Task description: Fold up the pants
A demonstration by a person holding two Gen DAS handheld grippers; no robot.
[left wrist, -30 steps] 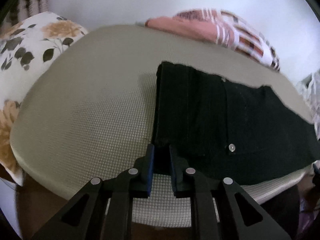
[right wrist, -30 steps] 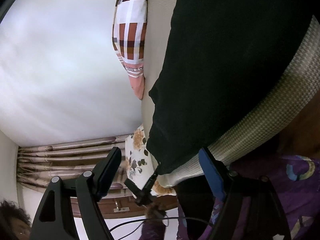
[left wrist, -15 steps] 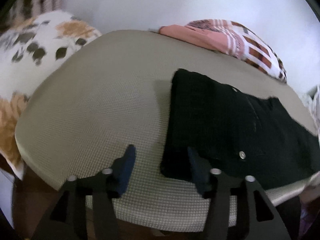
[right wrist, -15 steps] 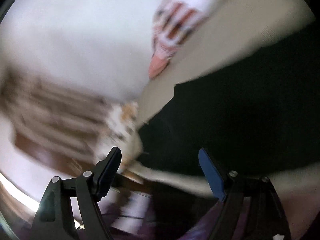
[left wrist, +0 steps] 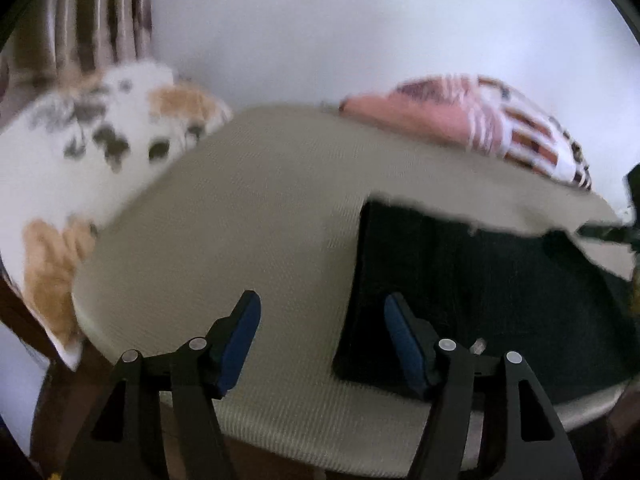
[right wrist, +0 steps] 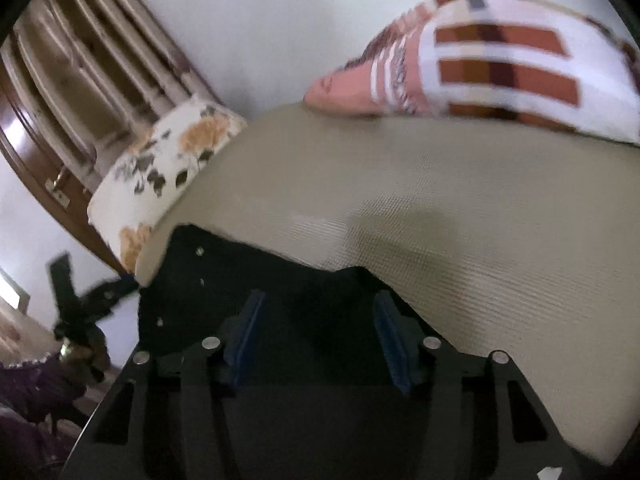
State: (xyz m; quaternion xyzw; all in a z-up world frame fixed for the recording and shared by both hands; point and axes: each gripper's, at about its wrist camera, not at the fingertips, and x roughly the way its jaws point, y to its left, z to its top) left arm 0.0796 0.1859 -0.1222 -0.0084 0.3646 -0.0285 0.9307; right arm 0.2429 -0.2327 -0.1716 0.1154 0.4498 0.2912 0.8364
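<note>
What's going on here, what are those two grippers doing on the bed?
A person with a handheld gripper in each hand is folding black pants on a beige mattress. The pants lie flat in a folded rectangle near the front edge. The left gripper is open beside the pants' left edge, gripping nothing. The right gripper is open too, low over the dark fabric. A floral pillow and a plaid pillow sit at the mattress's far edges.
</note>
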